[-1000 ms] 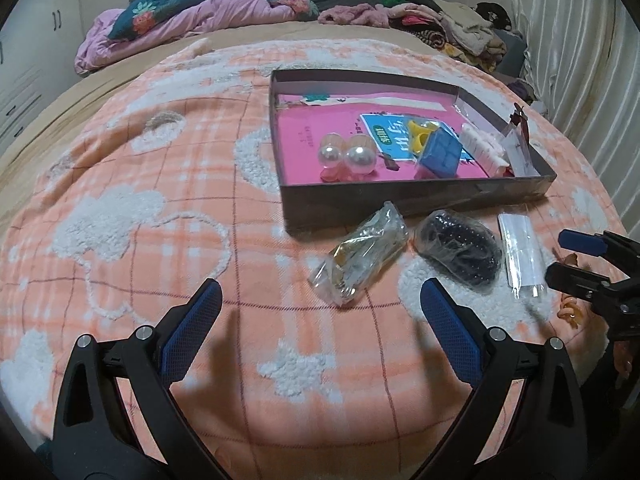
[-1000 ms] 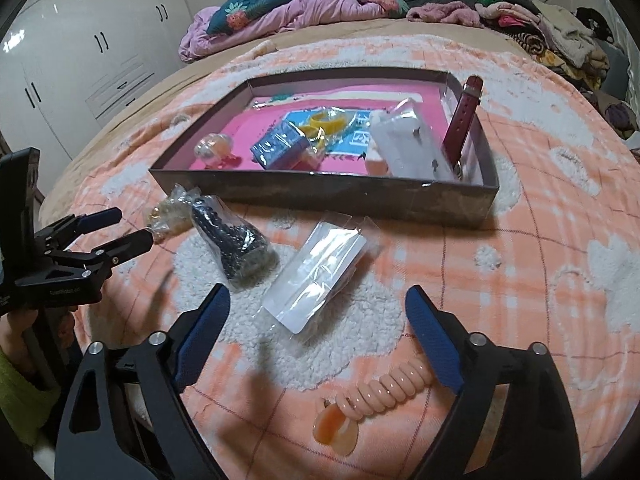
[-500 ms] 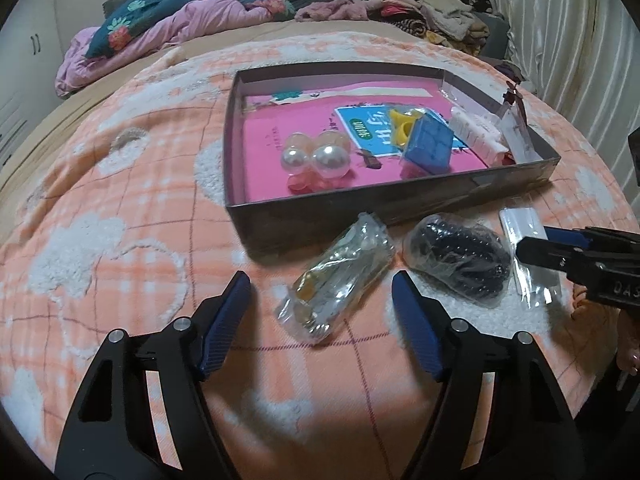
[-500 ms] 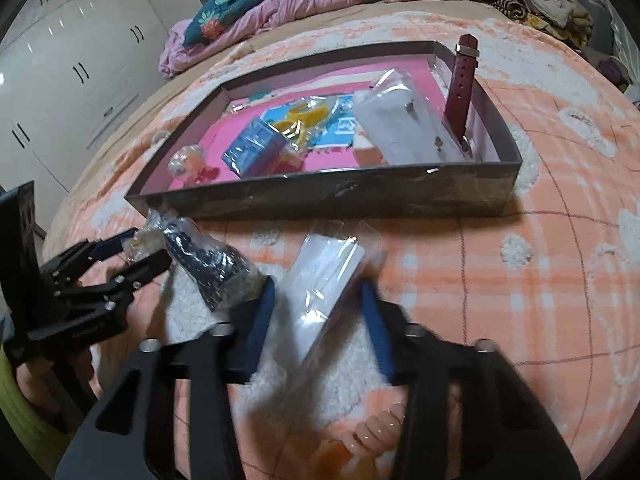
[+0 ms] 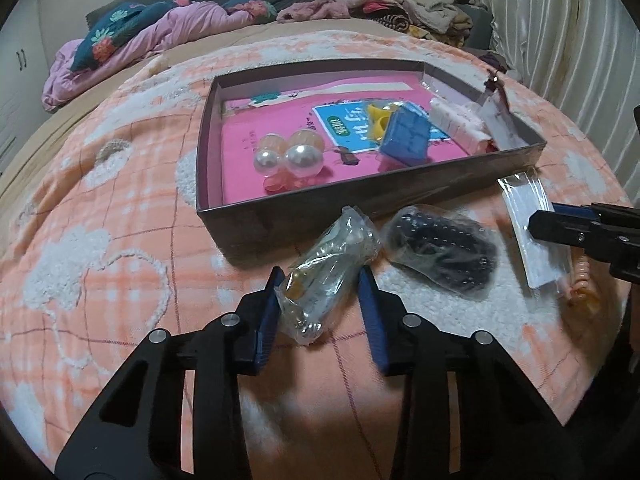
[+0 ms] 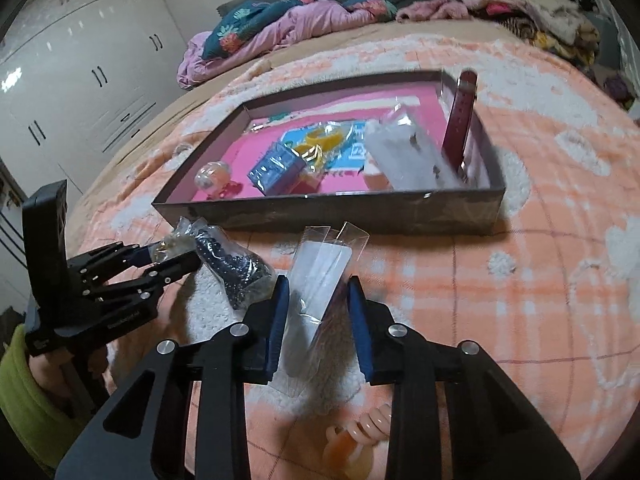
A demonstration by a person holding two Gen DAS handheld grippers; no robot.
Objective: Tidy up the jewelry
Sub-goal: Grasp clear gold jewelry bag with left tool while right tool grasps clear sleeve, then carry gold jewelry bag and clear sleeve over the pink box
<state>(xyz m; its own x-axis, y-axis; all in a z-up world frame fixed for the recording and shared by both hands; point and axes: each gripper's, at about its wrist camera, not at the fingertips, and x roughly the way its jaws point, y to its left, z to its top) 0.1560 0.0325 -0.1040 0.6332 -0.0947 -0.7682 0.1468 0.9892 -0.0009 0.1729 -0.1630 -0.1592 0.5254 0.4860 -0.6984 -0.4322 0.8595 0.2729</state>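
The right gripper (image 6: 318, 294) has blue pads, and its jaws are closing. A clear flat bag (image 6: 318, 276) with a white card inside sits between them, and the pads touch its sides. The bag lies on a fluffy orange and white blanket (image 6: 520, 300). Just beside it, on the left, is a clear bag of dark beads (image 6: 232, 268). The left gripper (image 6: 172, 256) is at a small bag with something gold (image 6: 174, 242) inside. Behind them sits a big grey box (image 6: 328, 212) with a pink floor. In it are a blue pack (image 6: 276, 170), a yellow thing (image 6: 320, 142) and a red strap (image 6: 460, 120) leaning on the wall. A peach curly hair tie (image 6: 360, 432) lies near the bottom.
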